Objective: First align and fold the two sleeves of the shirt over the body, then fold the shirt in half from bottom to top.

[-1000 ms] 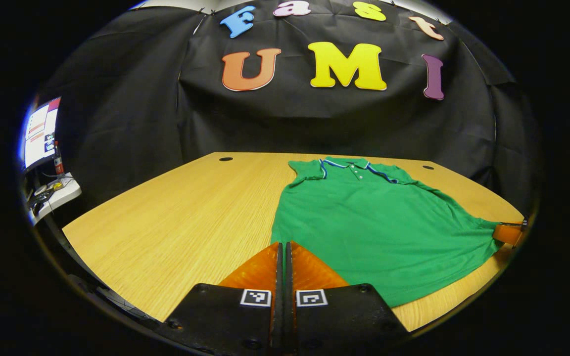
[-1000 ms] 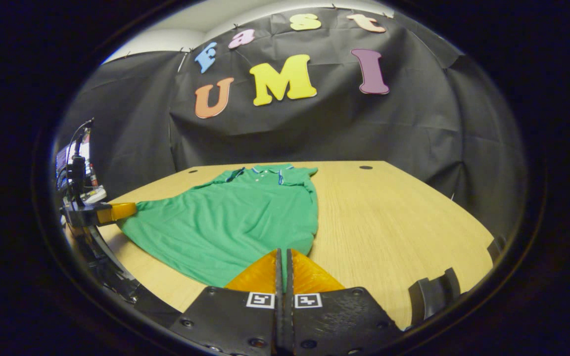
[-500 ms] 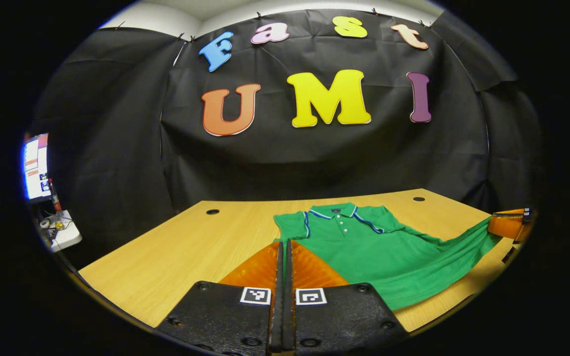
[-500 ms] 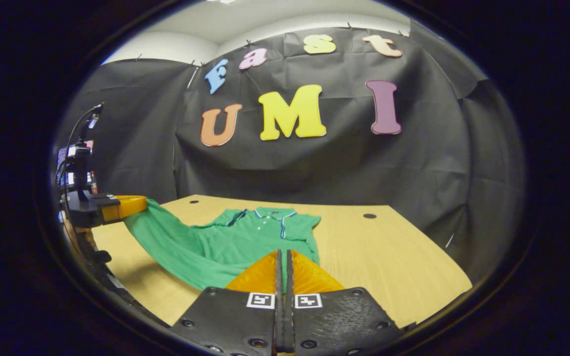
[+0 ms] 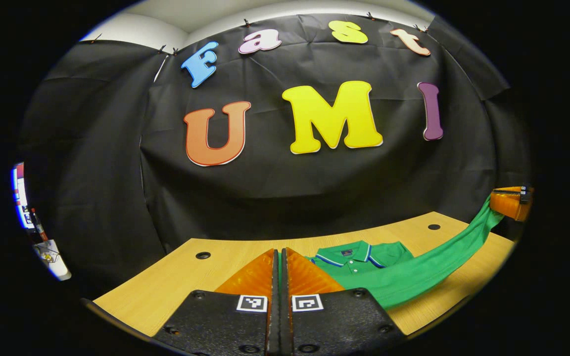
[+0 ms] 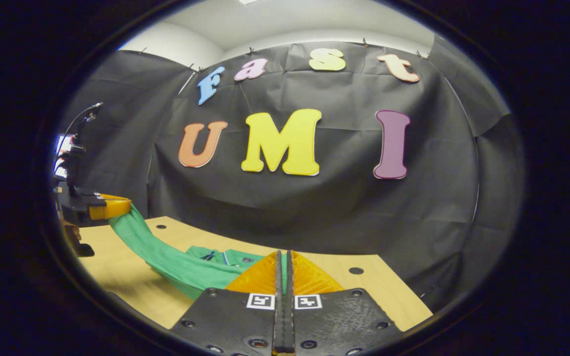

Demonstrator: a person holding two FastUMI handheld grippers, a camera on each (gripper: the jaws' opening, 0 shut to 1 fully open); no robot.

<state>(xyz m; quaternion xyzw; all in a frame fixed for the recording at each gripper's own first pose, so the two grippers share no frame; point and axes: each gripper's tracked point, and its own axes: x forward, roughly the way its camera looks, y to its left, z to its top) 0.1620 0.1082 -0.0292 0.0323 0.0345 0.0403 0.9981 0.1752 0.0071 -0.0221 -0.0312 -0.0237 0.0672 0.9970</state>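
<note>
Green polo shirt [image 5: 403,277]: collar end flat on counter [image 5: 176,282], hem lifted ahead of both tongs. Left tongs [image 5: 279,254] pinching one hem corner; right tongs [image 6: 283,257] pinching the other.

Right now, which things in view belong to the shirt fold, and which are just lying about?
Part of the job:
- green polo shirt, hem lifted
- left gripper, shut on the hem
- right gripper, shut on the hem
- wooden table

Just lying about:
- screen beside the booth
- stand with cables
</note>
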